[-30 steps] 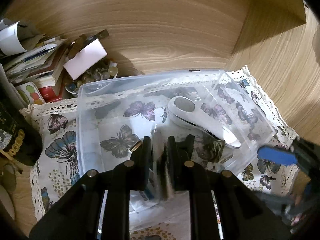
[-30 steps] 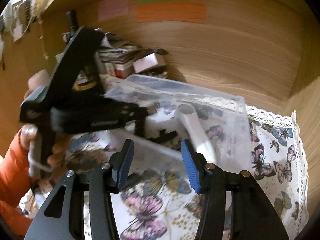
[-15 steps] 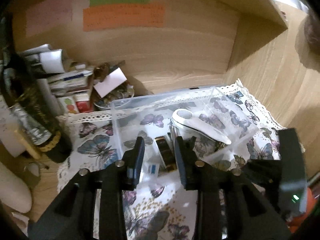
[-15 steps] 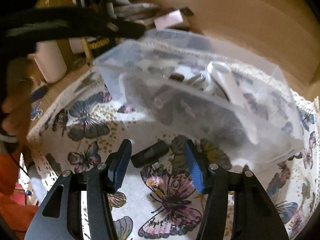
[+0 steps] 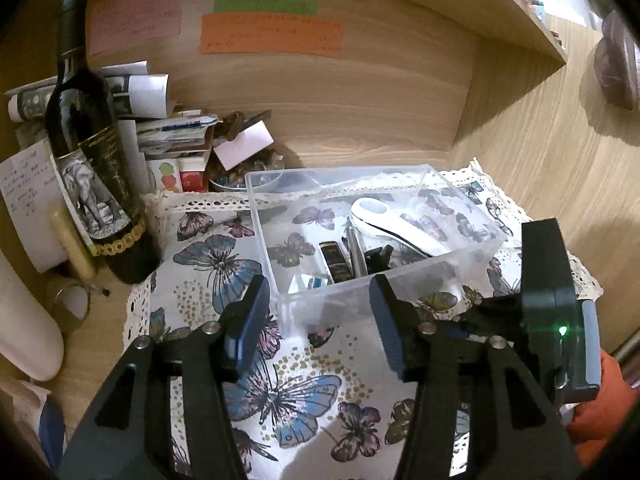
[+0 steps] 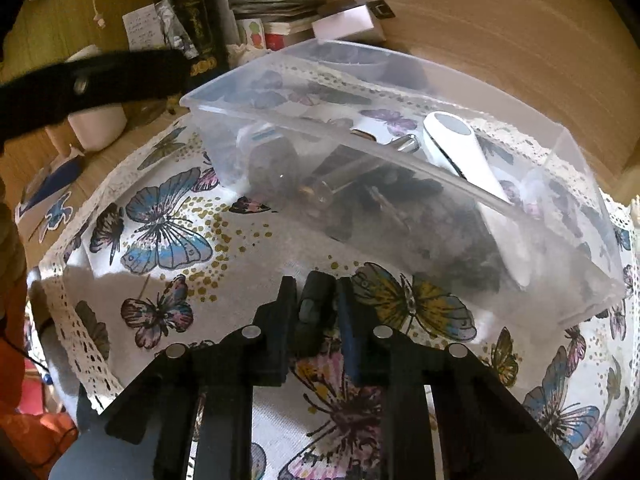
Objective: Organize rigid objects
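Observation:
A clear plastic bin [image 5: 384, 280] stands on a butterfly-print cloth [image 5: 224, 264]. In it lie a white handheld device [image 5: 390, 224], a metal pen-like tube [image 5: 357, 254], a dark box [image 5: 336, 266] and other small items. My left gripper [image 5: 318, 312] is open and empty, just in front of the bin's near wall. My right gripper [image 6: 316, 304] is shut on a small black object [image 6: 314, 302] on the cloth in front of the bin [image 6: 400, 92]. The right gripper's body shows at the right of the left wrist view [image 5: 548, 304].
A dark wine bottle [image 5: 88, 160] stands at the left by stacked papers and books [image 5: 160, 132]. A bowl of small items [image 5: 240, 168] sits behind the bin. Wooden back and side walls enclose the shelf. A white cylinder [image 5: 24, 320] lies at far left.
My left gripper let go of the dark box into the bin, opened and drew back. My right gripper moved down to the black object on the cloth and shut on it.

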A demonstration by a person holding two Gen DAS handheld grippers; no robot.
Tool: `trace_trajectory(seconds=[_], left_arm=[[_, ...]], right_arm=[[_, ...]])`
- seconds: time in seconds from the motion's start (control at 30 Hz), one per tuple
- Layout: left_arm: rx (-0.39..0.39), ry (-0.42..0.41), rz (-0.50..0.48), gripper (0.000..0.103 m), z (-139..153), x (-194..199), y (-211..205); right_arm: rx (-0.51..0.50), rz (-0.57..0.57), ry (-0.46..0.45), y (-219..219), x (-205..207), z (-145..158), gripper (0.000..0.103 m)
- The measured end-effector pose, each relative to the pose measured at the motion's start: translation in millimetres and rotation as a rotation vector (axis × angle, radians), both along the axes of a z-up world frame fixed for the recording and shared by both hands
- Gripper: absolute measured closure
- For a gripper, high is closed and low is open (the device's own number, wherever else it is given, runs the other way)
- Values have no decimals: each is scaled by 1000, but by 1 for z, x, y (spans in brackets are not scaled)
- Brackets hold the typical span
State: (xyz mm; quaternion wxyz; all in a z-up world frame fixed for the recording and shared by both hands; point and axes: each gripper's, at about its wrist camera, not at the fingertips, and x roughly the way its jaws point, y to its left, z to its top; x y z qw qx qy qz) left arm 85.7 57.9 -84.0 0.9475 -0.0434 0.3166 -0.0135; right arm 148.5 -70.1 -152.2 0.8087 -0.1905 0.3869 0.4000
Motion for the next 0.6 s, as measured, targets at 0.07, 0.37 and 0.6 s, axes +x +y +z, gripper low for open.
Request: trace_trajectory(seconds=[0.07, 0.37, 0.6], left_arm=[[-3, -5, -1, 51, 1, -3, 0], [-14, -27, -6, 49, 6, -7, -3], [-2, -44, -5, 43, 7, -11, -9]], right_arm=[[20, -8, -8, -5, -4, 6, 85], [130, -82, -142, -27, -11, 61, 85], [168, -156, -195, -30, 15, 78, 85]])
